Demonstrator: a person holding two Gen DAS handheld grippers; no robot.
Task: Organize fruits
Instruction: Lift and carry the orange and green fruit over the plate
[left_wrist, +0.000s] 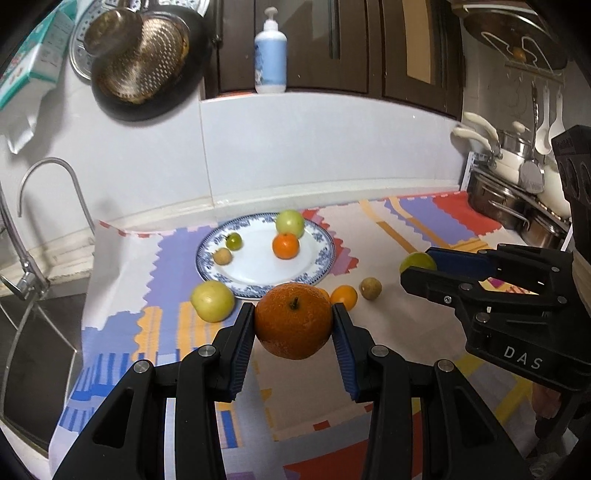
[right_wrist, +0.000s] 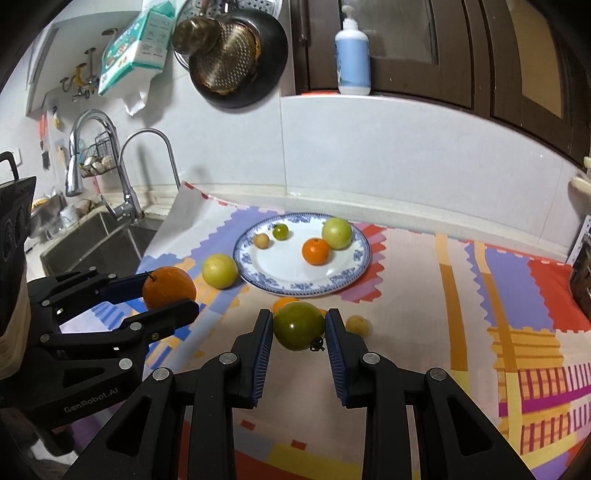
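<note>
The left gripper (left_wrist: 294, 320) pinched an orange (left_wrist: 293, 320) above the cloth (left_wrist: 406, 229). The right gripper (right_wrist: 299, 330) clamped a green tomato (right_wrist: 298, 330) near the plate (right_wrist: 354, 275).

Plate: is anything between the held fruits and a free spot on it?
Nothing visible blocks the way. The orange and green tomato are held above the mat; the blue-rimmed plate lies ahead with its near half bare.

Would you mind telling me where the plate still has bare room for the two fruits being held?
The plate is free across its near half, in front of the small orange. Its far half is crowded: green apple, green tomato and tan fruit. A yellow-green apple sits by its left rim.
</note>
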